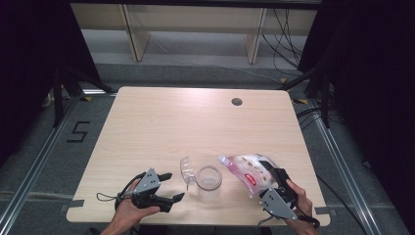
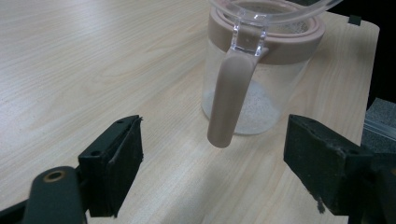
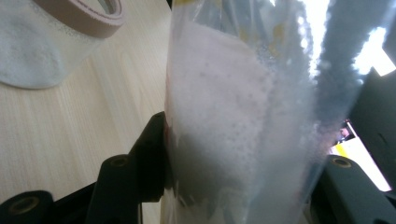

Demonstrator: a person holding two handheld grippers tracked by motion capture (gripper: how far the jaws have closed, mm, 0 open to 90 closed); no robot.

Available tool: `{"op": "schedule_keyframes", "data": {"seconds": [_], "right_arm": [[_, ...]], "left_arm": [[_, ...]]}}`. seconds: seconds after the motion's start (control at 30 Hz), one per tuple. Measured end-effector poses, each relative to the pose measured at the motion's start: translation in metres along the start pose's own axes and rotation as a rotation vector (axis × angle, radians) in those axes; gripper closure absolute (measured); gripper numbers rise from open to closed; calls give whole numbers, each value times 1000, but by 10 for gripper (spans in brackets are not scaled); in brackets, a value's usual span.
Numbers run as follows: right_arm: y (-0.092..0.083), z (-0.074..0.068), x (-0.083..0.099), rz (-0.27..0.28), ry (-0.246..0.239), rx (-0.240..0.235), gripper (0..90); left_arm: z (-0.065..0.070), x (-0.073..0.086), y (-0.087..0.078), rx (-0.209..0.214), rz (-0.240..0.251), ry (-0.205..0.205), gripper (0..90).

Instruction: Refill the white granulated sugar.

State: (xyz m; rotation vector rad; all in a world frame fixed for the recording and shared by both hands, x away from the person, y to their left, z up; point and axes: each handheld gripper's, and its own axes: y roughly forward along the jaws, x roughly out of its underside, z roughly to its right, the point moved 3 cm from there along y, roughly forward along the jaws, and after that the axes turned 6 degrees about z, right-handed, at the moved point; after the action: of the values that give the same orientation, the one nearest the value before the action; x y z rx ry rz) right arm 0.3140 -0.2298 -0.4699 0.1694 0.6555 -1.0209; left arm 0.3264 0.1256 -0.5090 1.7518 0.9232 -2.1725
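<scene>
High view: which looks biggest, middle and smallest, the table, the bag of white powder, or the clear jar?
1. The table, by far the largest.
2. The bag of white powder, held in the right gripper.
3. The clear jar, a little smaller than the bag; its open lid sticks out to one side.

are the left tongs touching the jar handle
Apart. In the left gripper view the left tongs stand open, with bare table showing between each jaw and the jar handle.

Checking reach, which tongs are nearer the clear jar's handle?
Left. The left tongs sit open just before the jar handle; the right tongs hold the bag across the jar.
</scene>
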Motion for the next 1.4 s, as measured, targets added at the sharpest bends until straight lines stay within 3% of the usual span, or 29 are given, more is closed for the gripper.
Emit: {"op": "schedule_keyframes", "data": {"seconds": [0.1,0.13,0.17,0.2,0.23,0.27,0.33,0.4,0.43,0.47,0.53,0.7,0.8,0.87,0.9,0.93,1.07,1.1,1.13,1.17,1.2,1.23,1.27,1.33,1.4], "right_arm": [[-1,-2,0,-10,-33,-5,467],[-1,-1,-1,-5,-66,8,467],[-2,-2,-1,-11,-59,3,467],[0,0,-2,3,-112,5,467],[0,-1,-2,2,-120,5,467],[-1,-1,-4,1,-167,13,468],[-1,-4,-4,-7,-161,14,468],[-2,-6,-6,-13,-184,14,469],[-2,-7,-7,-19,-203,13,470],[-2,-5,-9,-12,-256,9,470],[-2,-8,-7,-23,-210,16,471],[-2,-8,-7,-44,-247,27,472],[-1,-10,-7,-65,-301,37,473],[0,-11,-7,-63,-298,41,473],[0,-9,-8,-62,-360,35,474],[0,-11,-7,-62,-356,40,474],[0,-10,-11,-67,-451,24,475],[-1,-13,-9,-72,-413,42,476],[0,-12,-10,-87,-468,30,476],[0,-14,-9,-74,-454,36,477],[0,-13,-11,-87,-496,25,477],[0,-12,-12,-85,-506,27,478],[0,-15,-9,-86,-470,26,479],[0,-13,-12,-92,-528,27,480],[0,-13,-12,-92,-530,26,481]], "left_arm": [[-1,0,-1,4,-6,6,194],[-1,0,-1,3,-7,5,194],[-1,0,-1,2,-8,6,194],[-1,0,0,0,-4,6,194],[-1,0,0,-1,-5,6,194],[-1,0,0,-1,-4,6,194],[-1,0,0,-1,-4,6,194],[-1,0,-1,-1,-4,6,194],[-1,0,-1,-1,-4,7,194],[-1,0,-1,-1,-4,7,194],[-2,0,-1,5,-6,16,194],[-1,0,-1,-2,-5,3,194],[-2,0,0,0,-7,18,194],[-1,0,0,-5,-6,14,194],[-2,0,-1,-5,-10,18,194],[-2,0,-1,-2,-10,18,194],[-2,1,0,-5,-17,24,194],[-2,1,0,-5,-17,24,194],[0,1,1,-3,-8,-3,194],[0,1,1,-3,-9,-6,194],[0,1,1,-2,-8,-6,194],[0,1,1,-3,-8,-5,194],[0,1,1,-2,-8,-4,194],[-3,1,0,1,-16,28,194],[-3,1,0,-2,-19,25,194]]}}
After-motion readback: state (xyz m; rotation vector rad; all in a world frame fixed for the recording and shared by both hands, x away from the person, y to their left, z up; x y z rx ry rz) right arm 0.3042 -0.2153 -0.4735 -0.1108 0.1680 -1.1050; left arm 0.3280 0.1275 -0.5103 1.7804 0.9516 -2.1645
